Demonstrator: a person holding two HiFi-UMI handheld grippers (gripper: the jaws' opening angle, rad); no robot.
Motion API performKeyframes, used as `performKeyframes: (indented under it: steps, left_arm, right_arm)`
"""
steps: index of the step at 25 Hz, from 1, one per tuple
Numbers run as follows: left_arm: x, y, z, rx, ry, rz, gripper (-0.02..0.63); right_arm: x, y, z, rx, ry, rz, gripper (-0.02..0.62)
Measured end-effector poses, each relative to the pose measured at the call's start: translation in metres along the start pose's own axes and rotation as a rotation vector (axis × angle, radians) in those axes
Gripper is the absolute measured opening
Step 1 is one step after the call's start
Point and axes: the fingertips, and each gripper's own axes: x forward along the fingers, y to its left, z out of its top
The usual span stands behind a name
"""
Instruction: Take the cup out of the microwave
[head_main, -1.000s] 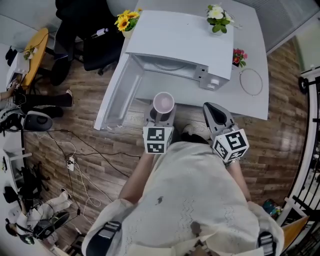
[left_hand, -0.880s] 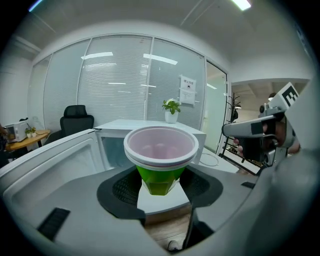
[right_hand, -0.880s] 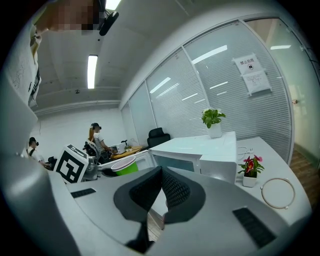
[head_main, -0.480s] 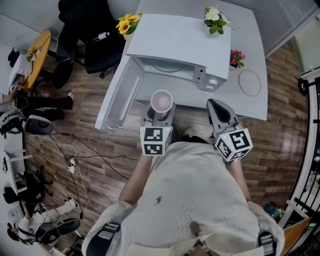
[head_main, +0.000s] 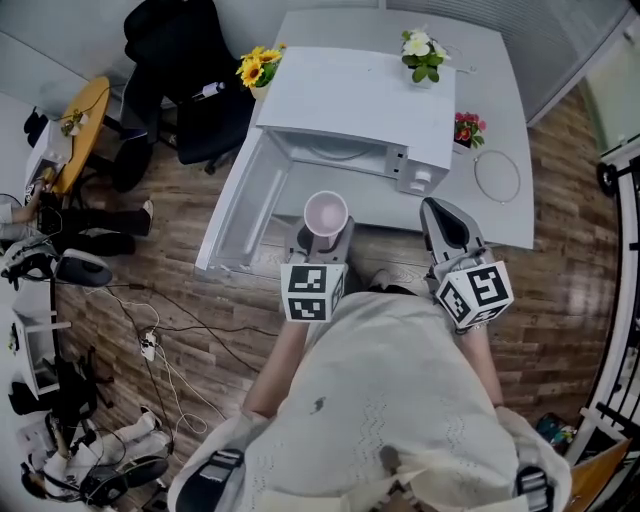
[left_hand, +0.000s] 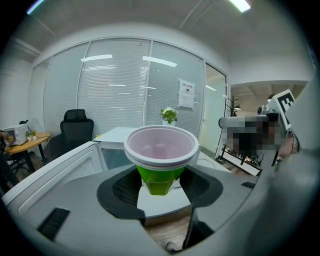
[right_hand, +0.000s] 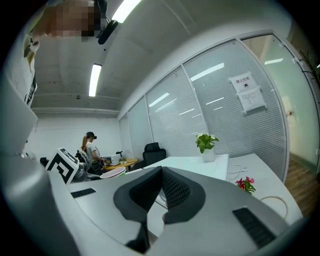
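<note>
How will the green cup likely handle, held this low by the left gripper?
The cup is probably light: it looks empty. It flares wide above a narrow green base, and the left gripper holds only that base, so it may tip if jolted. Its thin rim suggests plastic that could flex under squeezing.

The green, pink-lined cup (left_hand: 159, 174) is sitting upright in the jaws of the left hand-held gripper (left_hand: 160, 187), outside the open white microwave (head_main: 350, 100).

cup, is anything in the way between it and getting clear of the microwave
Nothing visible does. The left hand-held gripper holds the cup in front of the microwave, already outside the cavity. The open door stands off to the left in the head view, not across its path.
</note>
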Motion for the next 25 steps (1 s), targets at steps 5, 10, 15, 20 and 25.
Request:
performKeyframes:
  steps: [5,10,15,20,25]
  left_arm:
    - [-0.006,-0.003,0.018,0.006,-0.019,-0.009,0.259]
    - [-0.01,0.001,0.037,0.017,-0.029,-0.003,0.259]
    - [-0.017,0.007,0.056,0.032,-0.066,0.023,0.259]
    - [-0.025,0.008,0.076,0.043,-0.115,0.005,0.259]
    - [-0.031,0.011,0.092,0.033,-0.125,-0.01,0.258]
  right_arm:
    - [-0.004,-0.001,0.018,-0.05,-0.039,0.005,0.008]
    - [-0.006,-0.006,0.03,-0.065,-0.054,-0.017,0.008]
    - [-0.006,-0.007,0.048,-0.091,-0.068,-0.022,0.008]
    - [-0.002,-0.001,0.063,-0.124,-0.08,-0.008,0.008]
    - [0.002,0.005,0.071,-0.142,-0.089,0.008,0.008]
